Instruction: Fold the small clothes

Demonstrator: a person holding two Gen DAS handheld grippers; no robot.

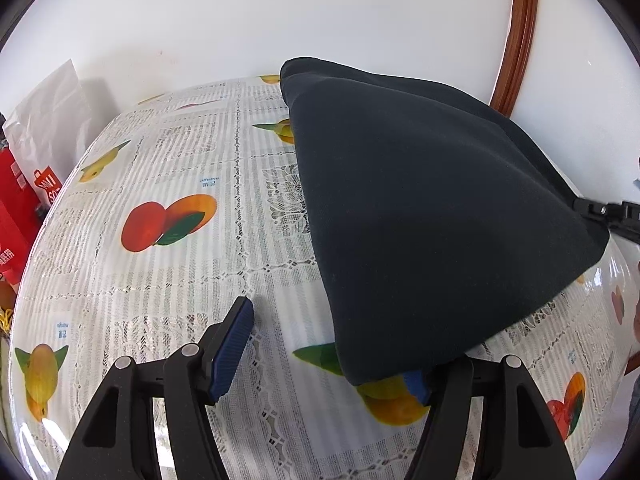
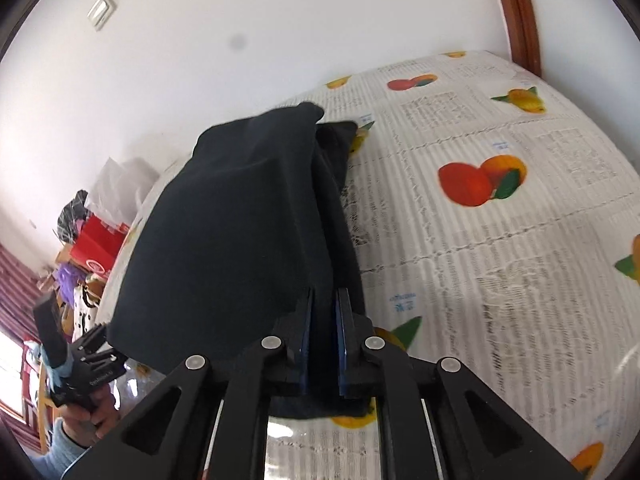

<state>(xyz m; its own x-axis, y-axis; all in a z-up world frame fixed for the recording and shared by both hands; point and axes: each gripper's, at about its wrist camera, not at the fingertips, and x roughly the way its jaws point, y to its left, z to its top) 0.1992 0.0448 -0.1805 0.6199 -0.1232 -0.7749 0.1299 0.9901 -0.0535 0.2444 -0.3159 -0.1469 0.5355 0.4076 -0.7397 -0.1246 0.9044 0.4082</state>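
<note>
A dark navy garment [image 1: 420, 208] is lifted off the table, hanging like a tent over the fruit-print tablecloth [image 1: 180, 184]. My left gripper [image 1: 324, 348] is open; its left finger [image 1: 230, 352] is bare and the garment's lower corner drapes over its right finger [image 1: 416, 386]. In the right wrist view the garment [image 2: 224, 232] rises in front of me, and my right gripper [image 2: 324, 336] is shut on its near edge. The right gripper also shows at the left wrist view's right edge [image 1: 608, 216], holding the cloth's corner.
The table stands against a white wall. A white bag [image 1: 48, 120] and red boxes [image 1: 16, 216] sit at its left end. A wooden door frame [image 1: 516, 36] rises behind. The hand holding the left gripper [image 2: 80, 384] shows at lower left.
</note>
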